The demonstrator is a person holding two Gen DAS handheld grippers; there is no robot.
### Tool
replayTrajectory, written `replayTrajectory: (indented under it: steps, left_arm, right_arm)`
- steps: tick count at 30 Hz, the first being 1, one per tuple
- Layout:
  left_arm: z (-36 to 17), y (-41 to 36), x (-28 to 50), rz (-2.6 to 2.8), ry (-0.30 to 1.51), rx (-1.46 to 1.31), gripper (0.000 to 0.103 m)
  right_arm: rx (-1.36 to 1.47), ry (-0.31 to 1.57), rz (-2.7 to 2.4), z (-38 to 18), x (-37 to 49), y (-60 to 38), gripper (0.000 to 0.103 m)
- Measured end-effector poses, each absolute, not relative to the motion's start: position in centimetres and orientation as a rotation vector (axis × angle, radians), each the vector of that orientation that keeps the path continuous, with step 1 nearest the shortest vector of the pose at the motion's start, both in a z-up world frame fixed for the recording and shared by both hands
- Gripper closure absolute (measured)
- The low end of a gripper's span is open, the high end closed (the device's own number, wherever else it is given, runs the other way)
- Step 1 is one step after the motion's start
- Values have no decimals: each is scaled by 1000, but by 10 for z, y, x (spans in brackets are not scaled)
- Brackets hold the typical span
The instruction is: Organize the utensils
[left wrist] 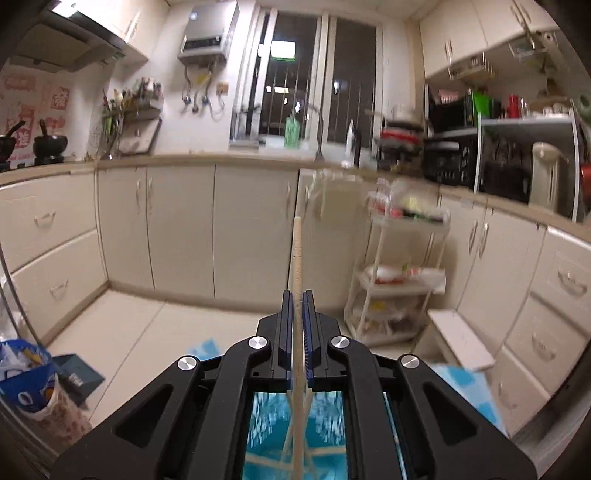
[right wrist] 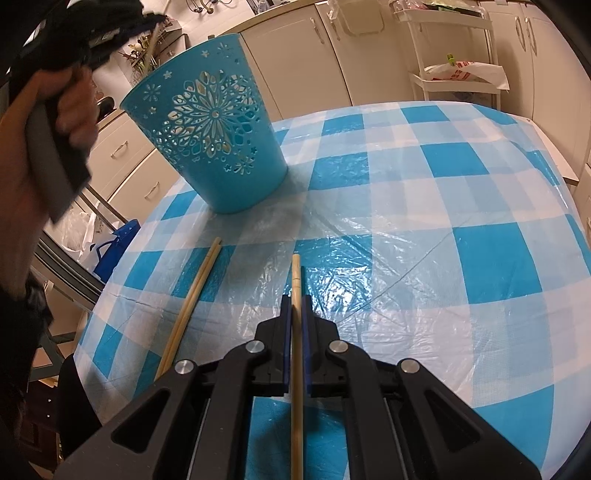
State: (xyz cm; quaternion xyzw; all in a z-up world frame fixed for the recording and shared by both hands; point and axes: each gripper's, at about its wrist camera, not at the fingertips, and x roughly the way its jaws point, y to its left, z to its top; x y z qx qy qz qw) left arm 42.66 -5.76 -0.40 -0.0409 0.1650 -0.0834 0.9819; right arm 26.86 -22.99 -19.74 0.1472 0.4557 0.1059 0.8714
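Note:
My left gripper (left wrist: 297, 295) is shut on a pale wooden chopstick (left wrist: 296, 254) and holds it high in the air, pointing across the kitchen. In the right wrist view it shows at the top left (right wrist: 92, 29), above the blue cut-out bucket (right wrist: 207, 125) that stands on the checked tablecloth (right wrist: 424, 206). My right gripper (right wrist: 296, 299) is shut on another chopstick (right wrist: 296, 275), low over the table. Two more chopsticks (right wrist: 195, 291) lie side by side on the cloth, left of my right gripper.
Cream cabinets (left wrist: 184, 229) run along the far walls. A white rolling rack (left wrist: 399, 273) with bags stands at the right. A blue bag (left wrist: 26, 384) and a dark box (left wrist: 79, 376) are on the floor at left. The table edge (right wrist: 110, 295) drops off at left.

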Motion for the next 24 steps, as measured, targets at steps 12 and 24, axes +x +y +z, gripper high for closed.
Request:
replayTrajectory:
  steps: [12,24]
  left_arm:
    - [-46,1,356,-106,380,-96,50]
    - [-143,77,341,-38,602,-313,30]
  right_arm:
    - [346,893,214,-189,264,-238,97]
    - [476,585,297,-84,278,-246,97]
